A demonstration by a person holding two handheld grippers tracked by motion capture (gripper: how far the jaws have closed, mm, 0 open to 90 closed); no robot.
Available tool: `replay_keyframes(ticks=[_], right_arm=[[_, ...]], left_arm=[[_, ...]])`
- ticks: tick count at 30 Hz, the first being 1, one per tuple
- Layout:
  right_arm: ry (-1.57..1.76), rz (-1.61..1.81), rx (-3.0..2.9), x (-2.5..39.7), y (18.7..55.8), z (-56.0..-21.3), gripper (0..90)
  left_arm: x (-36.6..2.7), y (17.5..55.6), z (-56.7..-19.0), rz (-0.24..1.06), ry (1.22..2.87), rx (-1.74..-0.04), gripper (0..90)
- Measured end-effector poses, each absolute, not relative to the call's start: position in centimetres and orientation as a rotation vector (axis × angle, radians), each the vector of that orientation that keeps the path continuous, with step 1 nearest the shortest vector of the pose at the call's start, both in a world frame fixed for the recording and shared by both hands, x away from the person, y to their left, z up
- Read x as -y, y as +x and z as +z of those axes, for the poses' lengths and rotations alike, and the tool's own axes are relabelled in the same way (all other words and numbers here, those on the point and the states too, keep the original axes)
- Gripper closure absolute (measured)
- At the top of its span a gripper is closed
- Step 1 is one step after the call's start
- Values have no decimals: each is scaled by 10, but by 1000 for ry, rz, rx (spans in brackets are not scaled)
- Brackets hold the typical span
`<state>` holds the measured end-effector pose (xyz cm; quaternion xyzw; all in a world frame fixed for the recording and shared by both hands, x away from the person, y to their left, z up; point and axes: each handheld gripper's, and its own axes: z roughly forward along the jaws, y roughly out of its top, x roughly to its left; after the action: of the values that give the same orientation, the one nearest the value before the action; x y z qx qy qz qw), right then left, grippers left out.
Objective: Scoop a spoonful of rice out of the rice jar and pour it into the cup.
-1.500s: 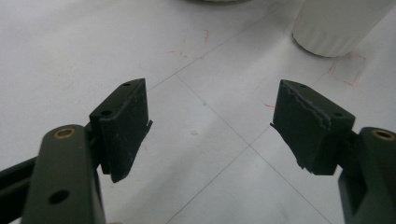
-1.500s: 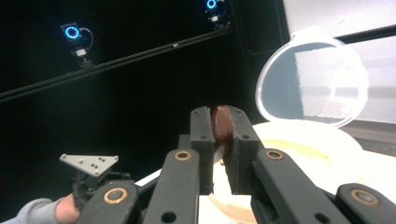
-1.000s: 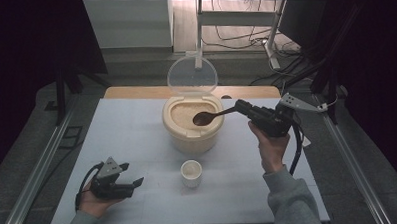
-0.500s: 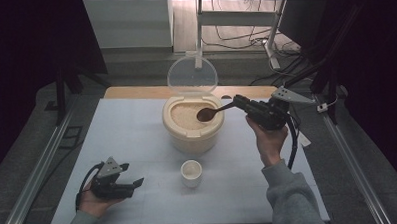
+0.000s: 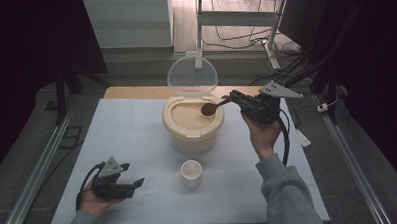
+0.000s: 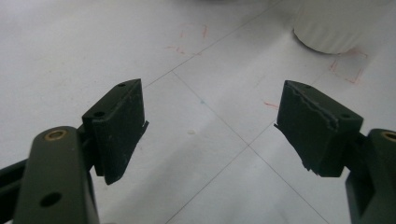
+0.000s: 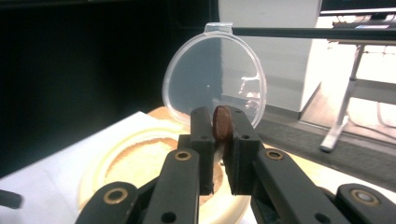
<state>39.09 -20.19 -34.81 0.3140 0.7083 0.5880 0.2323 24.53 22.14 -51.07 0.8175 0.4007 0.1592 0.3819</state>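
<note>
High view: the right gripper [image 5: 234, 98], right of centre, clamps a brown spoon [image 5: 208, 109] over the open rice container [image 5: 193, 123]; lower left, the left gripper [image 5: 134, 186] rests spread. Left gripper view: jaws wide apart above the white table [image 6: 210, 140]. Right gripper view: jaws pinch the spoon [image 7: 222, 122] at centre.

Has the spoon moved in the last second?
Yes. The spoon, held by the right gripper, went from the middle of the rice container toward its far right rim.

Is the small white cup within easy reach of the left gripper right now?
Probably yes: the left gripper is open and low on the table, with bare surface between it and the small white cup.
</note>
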Motion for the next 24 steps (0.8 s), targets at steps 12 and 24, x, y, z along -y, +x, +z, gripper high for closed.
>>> replay_keyframes(ticks=[12, 24], right_arm=[[889, 1536, -2042, 183, 400, -360, 826], [1084, 1655, -2068, 183, 408, -374, 822]], left_arm=[[-221, 245, -511, 407, 2091, -1018, 231], [-218, 245, -511, 421, 2105, -1009, 231]])
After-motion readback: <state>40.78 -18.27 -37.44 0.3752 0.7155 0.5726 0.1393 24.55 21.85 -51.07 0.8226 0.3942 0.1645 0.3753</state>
